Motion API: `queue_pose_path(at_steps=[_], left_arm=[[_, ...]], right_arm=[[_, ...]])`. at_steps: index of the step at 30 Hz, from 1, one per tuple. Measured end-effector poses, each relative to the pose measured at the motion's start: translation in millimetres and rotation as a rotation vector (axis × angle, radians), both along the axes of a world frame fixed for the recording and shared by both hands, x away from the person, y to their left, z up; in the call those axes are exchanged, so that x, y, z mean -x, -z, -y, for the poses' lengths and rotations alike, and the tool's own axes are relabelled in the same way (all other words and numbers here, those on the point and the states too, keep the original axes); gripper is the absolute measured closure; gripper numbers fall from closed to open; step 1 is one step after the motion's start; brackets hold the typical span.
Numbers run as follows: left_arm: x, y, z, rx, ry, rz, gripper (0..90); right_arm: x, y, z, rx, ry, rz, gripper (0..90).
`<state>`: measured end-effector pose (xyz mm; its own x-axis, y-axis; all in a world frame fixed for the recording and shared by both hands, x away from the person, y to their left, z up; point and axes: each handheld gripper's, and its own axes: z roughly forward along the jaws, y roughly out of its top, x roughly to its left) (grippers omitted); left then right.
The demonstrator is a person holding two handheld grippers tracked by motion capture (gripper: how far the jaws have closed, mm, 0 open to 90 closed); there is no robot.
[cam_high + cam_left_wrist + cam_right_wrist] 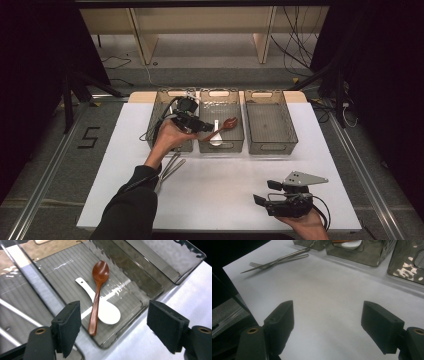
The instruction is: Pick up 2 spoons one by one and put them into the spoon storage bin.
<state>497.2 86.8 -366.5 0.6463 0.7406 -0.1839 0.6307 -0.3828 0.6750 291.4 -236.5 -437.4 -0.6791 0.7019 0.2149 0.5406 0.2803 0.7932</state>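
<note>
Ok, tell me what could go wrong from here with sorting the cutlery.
The wooden spoon lies across the white spoon in the middle bin, so later drops may pile unevenly. The fork and knife overlap on the table, so a grab could lift both.

Three grey bins (268, 127) stand along the surface's far edge, two spoons, one wooden (97, 293) and one white (106, 311), lie in the middle bin, and a fork (257, 265) and one more metal utensil (287, 257) lie nearer the surface's left edge.
</note>
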Motion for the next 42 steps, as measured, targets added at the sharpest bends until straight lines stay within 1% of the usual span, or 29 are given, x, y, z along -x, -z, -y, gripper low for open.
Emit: queue_pose_path(at_steps=[4,8,9,12,18,25,29,32,34,35,37,42], left_arm=[[8.5,-3.8,-8.3,-0.003,0.003,0.015,25.4],[17.2,-5.2,-15.9,0.000,-0.004,0.020,24.3],[19.1,-5.2,-18.2,-0.004,0.001,0.023,24.1],[26.1,-3.9,-24.8,0.005,-0.003,0.027,23.7],[38.3,1.2,-40.2,-0.007,-0.015,0.020,22.7],[51.0,8.3,-58.1,-0.038,-0.033,-0.003,22.3],[57.8,16.8,-67.6,-0.063,-0.052,-0.020,22.3],[63.2,24.5,-74.6,-0.066,-0.056,-0.037,22.1],[65.2,28.9,-77.5,-0.084,-0.057,-0.052,21.9],[65.6,30.2,-79.0,-0.085,-0.059,-0.056,21.7],[67.3,31.6,-81.7,-0.083,-0.065,-0.058,21.6],[71.5,34.9,-86.7,-0.103,-0.074,-0.064,20.9]], right_arm=[[0.2,-0.2,-0.3,-0.001,0.001,-0.001,27.2],[0.1,0.0,-0.2,-0.002,0.002,-0.002,27.2],[0.1,-0.1,-0.2,-0.002,0.001,-0.002,27.2],[0.1,-0.1,0.0,-0.002,0.001,-0.001,27.2],[-0.1,-0.2,0.8,-0.004,0.000,0.000,27.2],[-0.1,-0.2,1.0,-0.006,0.000,-0.002,27.2],[-0.3,0.0,1.4,-0.005,-0.002,-0.002,27.2],[-0.7,0.4,1.9,-0.006,0.000,-0.003,27.2],[-0.9,0.7,1.8,-0.006,-0.001,-0.002,27.2],[-0.8,0.5,1.6,-0.006,-0.002,-0.003,27.2],[-0.7,0.6,1.1,-0.005,-0.002,-0.003,27.2],[-0.4,0.5,1.8,-0.005,0.000,-0.002,27.2]])
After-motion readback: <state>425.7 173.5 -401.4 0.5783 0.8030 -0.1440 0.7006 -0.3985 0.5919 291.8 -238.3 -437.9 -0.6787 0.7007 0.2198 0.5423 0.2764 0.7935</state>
